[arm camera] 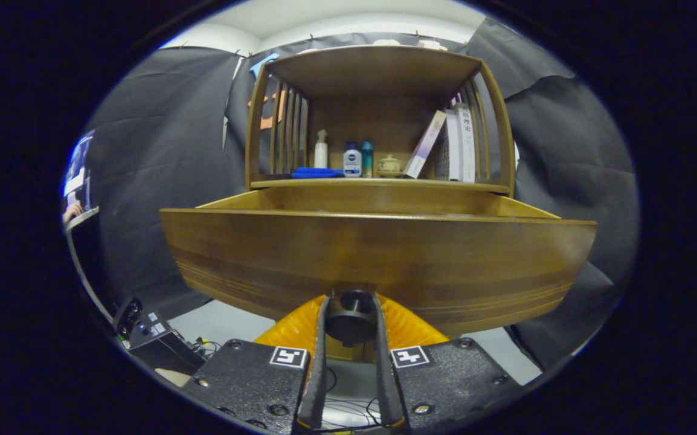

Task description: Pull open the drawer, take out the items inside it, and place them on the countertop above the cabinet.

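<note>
The wooden drawer [379, 254] is pulled out of the cabinet toward me, its broad front panel close ahead. A round dark knob [351, 317] sits at the bottom middle of that panel. My gripper [351, 320] is shut on the knob, one finger pressing each side. The drawer's inside is hidden behind the front panel. Above it lies the countertop [379, 183], which carries a blue cloth [316, 173], a white spray bottle [321, 151], two small bottles [353, 161], a small lidded jar [389, 164] and leaning books [445, 145].
A slatted wooden shelf frame [379, 66] rises over the countertop and roofs it. A black box with cables [155, 341] sits on the floor at lower left. A person's hand [72, 211] shows at the far left by a screen.
</note>
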{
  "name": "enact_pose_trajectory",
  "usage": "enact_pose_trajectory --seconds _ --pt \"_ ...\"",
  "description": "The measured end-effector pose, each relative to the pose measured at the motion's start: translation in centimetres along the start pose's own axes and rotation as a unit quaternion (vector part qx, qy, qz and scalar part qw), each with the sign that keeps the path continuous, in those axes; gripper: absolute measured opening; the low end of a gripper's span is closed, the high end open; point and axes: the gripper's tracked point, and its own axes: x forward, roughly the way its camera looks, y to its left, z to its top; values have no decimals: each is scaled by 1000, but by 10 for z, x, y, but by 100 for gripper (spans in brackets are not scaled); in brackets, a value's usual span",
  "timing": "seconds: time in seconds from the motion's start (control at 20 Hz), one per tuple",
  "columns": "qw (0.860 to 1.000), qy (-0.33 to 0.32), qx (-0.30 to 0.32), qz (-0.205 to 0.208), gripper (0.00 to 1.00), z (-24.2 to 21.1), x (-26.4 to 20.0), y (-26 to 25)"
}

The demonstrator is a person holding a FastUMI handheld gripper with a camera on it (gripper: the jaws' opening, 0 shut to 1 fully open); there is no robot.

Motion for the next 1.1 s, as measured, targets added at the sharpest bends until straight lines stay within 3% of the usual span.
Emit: enact_pose_trajectory --seconds 0.2,0.3,0.45,0.7,0.85,1.1 --pt "1000 21 0 -8 37 -2 -1 0" --pt "1000 19 -23 -9 46 11 -12 0" --pt "998 0 -52 21 56 46 -32 14" --pt "998 -14 -30 60 82 109 -36 22" --pt "997 45 3 54 83 121 -10 13" --pt "985 165 -12 47 83 110 41 0"
